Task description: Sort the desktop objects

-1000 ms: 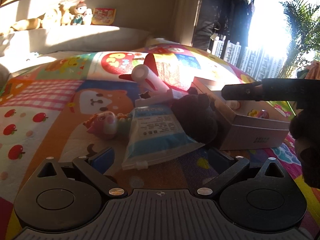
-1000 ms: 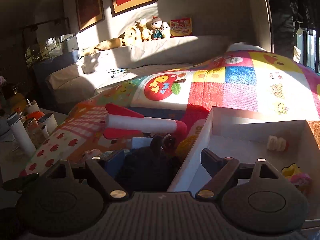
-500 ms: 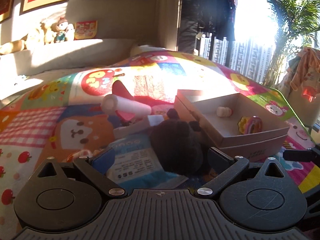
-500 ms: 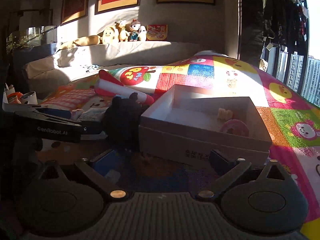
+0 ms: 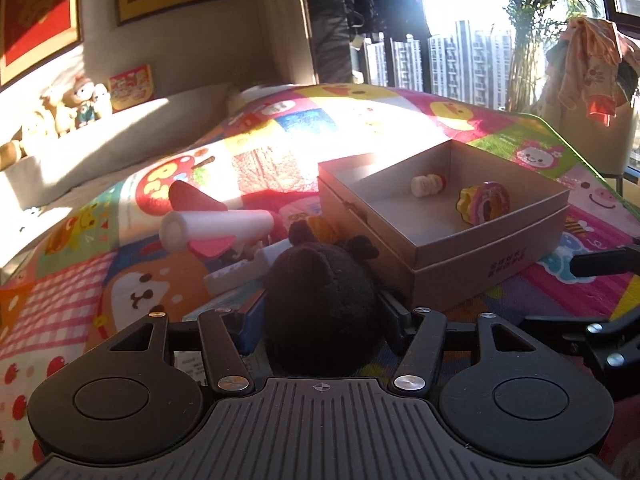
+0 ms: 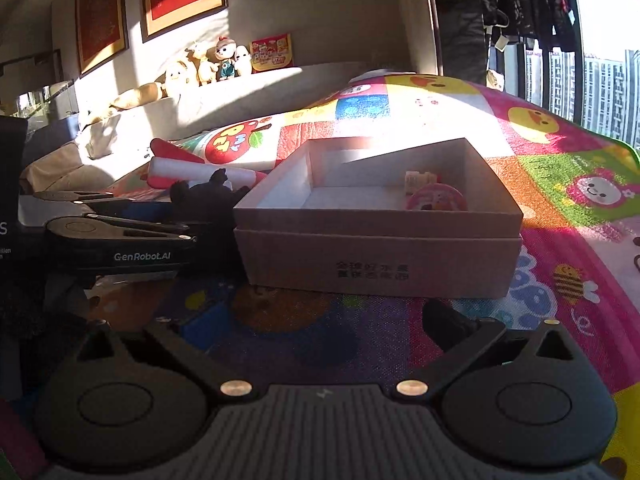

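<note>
My left gripper (image 5: 322, 312) is shut on a dark brown plush toy (image 5: 322, 300), just left of the open cardboard box (image 5: 492, 256). The box holds a small white toy (image 5: 427, 185) and a pink-and-yellow donut toy (image 5: 486, 204). In the right wrist view the left gripper (image 6: 120, 240) and the plush (image 6: 204, 196) sit left of the box (image 6: 376, 256). My right gripper (image 6: 320, 320) is open and empty, low in front of the box. A white-and-red foam rocket (image 5: 216, 228) lies behind the plush.
A colourful cartoon play mat (image 5: 360, 120) covers the surface. A white packet (image 5: 236, 272) lies under the rocket. A grey sofa with stuffed toys (image 6: 208, 64) stands behind. A laundry basket with clothes (image 5: 592, 92) is at the far right. The right gripper's finger (image 5: 604, 262) shows right of the box.
My left gripper has closed on the dark plush toy and moved closer to the box. My right gripper has pulled back and swung right, facing the box front.
</note>
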Demonstrator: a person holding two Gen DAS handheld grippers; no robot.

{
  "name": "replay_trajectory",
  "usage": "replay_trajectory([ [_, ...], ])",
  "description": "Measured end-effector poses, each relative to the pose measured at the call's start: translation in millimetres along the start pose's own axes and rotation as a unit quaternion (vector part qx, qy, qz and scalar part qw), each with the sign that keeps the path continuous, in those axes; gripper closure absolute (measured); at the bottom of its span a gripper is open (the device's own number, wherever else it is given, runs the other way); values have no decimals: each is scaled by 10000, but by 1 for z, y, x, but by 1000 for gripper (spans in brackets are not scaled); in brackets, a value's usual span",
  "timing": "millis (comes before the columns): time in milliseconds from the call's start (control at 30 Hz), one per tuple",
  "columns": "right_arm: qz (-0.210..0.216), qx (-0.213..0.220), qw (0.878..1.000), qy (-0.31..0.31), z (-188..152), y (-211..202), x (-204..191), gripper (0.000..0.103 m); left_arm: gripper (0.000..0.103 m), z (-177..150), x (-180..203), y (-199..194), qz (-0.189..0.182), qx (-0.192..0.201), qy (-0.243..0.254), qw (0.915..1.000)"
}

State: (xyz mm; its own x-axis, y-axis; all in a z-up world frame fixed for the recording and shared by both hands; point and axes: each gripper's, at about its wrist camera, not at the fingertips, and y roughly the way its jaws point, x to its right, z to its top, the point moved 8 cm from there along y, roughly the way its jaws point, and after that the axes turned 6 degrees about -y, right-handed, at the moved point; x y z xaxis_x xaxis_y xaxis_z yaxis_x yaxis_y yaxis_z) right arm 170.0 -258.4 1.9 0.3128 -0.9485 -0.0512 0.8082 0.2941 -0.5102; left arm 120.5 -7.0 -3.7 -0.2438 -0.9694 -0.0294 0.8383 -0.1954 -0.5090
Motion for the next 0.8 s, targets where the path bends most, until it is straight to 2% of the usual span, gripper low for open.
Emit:
replay_trajectory([
  [67, 3, 36, 9999, 145, 0, -1, 5, 0, 40, -9, 5, -20, -95, -77, -97, 9999],
  [133, -1, 52, 9995, 299, 1, -1, 10, 0, 41, -18, 15, -40, -343, -137, -148, 9992],
  [267, -80, 21, 9978, 659, 1, 0, 22, 0, 38, -34, 45, -66, -1215, -327, -220, 9918],
  [333, -127, -4, 9965, 821, 0, 0, 28, 0, 36, -37, 55, -69, -1487, -388, -325, 9876],
  [400, -210, -52, 9955, 921, -2, 1, 32, 0, 26, -36, 60, -72, -1512, -302, -267, 9877],
  [467, -272, -70, 9948, 976, -5, -1, 36, 0, 20, -32, 56, -76, -1390, -123, -214, 9900],
  [533, -318, -63, 9944, 1005, -7, -5, 39, 0, 11, -25, 42, -79, -1108, 96, -264, 9934],
  [567, -338, -60, 9941, 1026, -8, -6, 40, 0, 7, -22, 32, -80, -859, 229, -281, 9956],
  [600, -354, -60, 9938, 1053, -9, -7, 41, 0, 6, -20, 22, -78, -570, 343, -260, 9974],
  [633, -364, -66, 9934, 1085, -10, -8, 42, 0, 6, -18, 8, -75, -141, 431, -210, 9988],
  [700, -377, -98, 9931, 1103, -10, -6, 42, 0, 6, -20, -15, -63, 404, 371, -250, 9982],
  [800, -385, -172, 9934, 1063, -11, -4, 41, 0, 6, -31, -43, -38, 618, -1, -470, 9970],
])
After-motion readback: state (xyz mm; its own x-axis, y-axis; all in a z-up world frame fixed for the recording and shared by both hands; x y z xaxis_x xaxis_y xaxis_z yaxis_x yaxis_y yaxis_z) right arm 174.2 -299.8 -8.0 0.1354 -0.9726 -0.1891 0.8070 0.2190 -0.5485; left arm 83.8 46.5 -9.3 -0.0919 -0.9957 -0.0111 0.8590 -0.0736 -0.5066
